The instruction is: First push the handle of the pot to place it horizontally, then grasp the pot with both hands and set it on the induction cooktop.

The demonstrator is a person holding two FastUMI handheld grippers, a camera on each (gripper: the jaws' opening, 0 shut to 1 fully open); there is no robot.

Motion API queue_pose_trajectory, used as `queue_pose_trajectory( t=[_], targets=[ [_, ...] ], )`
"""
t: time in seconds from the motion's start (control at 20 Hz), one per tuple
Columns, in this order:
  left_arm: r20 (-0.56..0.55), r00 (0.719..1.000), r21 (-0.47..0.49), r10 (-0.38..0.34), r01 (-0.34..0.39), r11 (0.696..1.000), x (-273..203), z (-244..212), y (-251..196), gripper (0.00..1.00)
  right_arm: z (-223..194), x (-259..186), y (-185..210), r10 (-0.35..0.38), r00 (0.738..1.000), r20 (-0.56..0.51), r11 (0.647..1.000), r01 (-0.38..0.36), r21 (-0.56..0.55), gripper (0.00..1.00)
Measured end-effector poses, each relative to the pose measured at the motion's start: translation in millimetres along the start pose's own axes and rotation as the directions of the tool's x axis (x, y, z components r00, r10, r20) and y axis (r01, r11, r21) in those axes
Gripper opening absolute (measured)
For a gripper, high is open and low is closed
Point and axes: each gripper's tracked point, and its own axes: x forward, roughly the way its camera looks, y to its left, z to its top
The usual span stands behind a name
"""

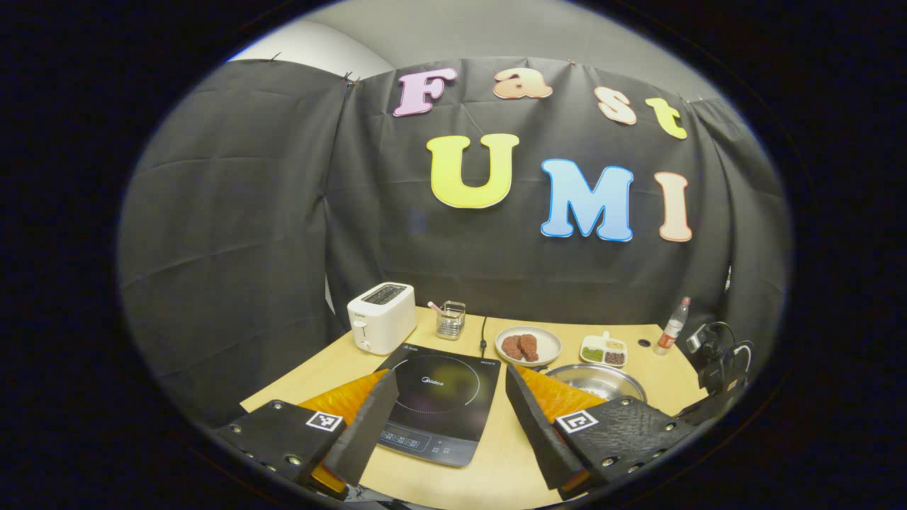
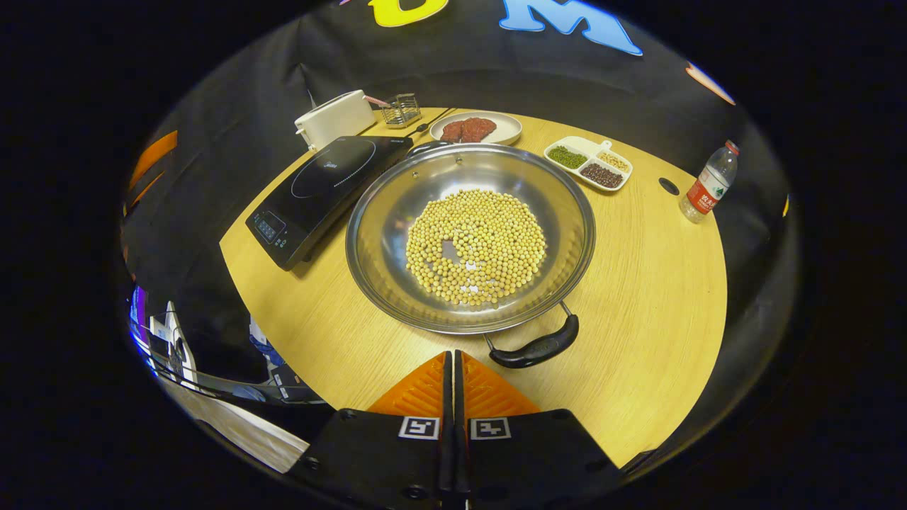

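Soybeans are lying loose in the pot; left gripper fingers are gaping released, right gripper fingers clenched empty, hiding bench behind.

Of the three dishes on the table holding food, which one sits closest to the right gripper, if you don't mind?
The steel pot of yellow beans lies just ahead of the right gripper; the meat plate and the divided bean tray lie behind it.

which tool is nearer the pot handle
Right. The right tool, shut, sits just short of the near pot handle. The left tool, open, hovers over the induction cooktop, pot to its right.
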Motion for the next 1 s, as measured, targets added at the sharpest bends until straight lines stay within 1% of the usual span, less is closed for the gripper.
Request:
queue_pose_trajectory(
  t=[0.05,0.1,0.15,0.2,0.25,0.35,0.45,0.55,0.6,0.7,0.75,0.8,0.95,1.0],
  targets=[
    [-0.019,1.0,-0.006,-0.005,0.005,1.0,-3,-5,-7,0.96,1,4,1,0.018,1.0,-0.007,1.0,-0.018,0.016,0.02],
    [-0.032,0.999,-0.019,-0.014,0.013,1.0,-5,-9,-14,0.89,3,7,0,0.026,1.0,-0.007,0.999,-0.026,0.021,0.02],
    [-0.041,0.999,-0.025,-0.016,0.015,1.0,-7,-12,-19,0.9,3,12,-3,0.028,1.0,-0.008,1.0,-0.028,0.013,0.02],
    [-0.047,0.999,-0.022,-0.009,0.008,1.0,-10,-16,-21,0.93,3,16,-8,0.026,1.0,-0.01,1.0,-0.026,0.002,0.02],
    [-0.053,0.999,-0.013,0.006,-0.006,1.0,-10,-18,-21,0.93,2,20,-10,0.033,0.999,-0.022,0.999,-0.033,-0.003,0.02],
    [-0.064,0.997,-0.006,0.032,-0.032,0.999,-12,-24,-25,0.93,-3,26,-12,0.071,0.996,-0.057,0.997,-0.07,0.012,0.02],
    [-0.071,0.996,-0.015,0.046,-0.048,0.999,-14,-28,-35,0.93,-1,27,-15,0.099,0.993,-0.06,0.995,-0.098,0.02,0.02],
    [-0.072,0.996,-0.02,0.057,-0.058,0.998,-13,-31,-47,0.93,0,29,-24,0.087,0.995,-0.048,0.996,-0.087,0.003,0.02],
    [-0.07,0.996,-0.022,0.06,-0.062,0.998,-13,-33,-52,0.9,0,28,-29,0.083,0.996,-0.043,0.997,-0.083,-0.005,0.02],
    [-0.073,0.996,-0.031,0.058,-0.06,0.998,-12,-38,-66,0.9,-1,28,-40,0.073,0.996,-0.041,0.997,-0.074,-0.014,0.02],
    [-0.073,0.996,-0.038,0.053,-0.056,0.998,-11,-39,-73,0.93,-1,27,-47,0.067,0.997,-0.041,0.998,-0.067,-0.017,0.02],
    [-0.075,0.996,-0.044,0.048,-0.051,0.998,-11,-43,-78,0.9,0,25,-51,0.069,0.997,-0.037,0.997,-0.07,-0.012,0.02],
    [-0.077,0.996,-0.027,0.045,-0.047,0.999,-10,-49,-90,0.9,7,23,-60,0.086,0.996,-0.004,0.996,-0.086,0.027,0.02],
    [-0.079,0.996,-0.024,0.044,-0.046,0.999,-9,-51,-94,0.93,9,24,-63,0.083,0.997,0.001,0.996,-0.083,0.036,0.0]
  ],
)
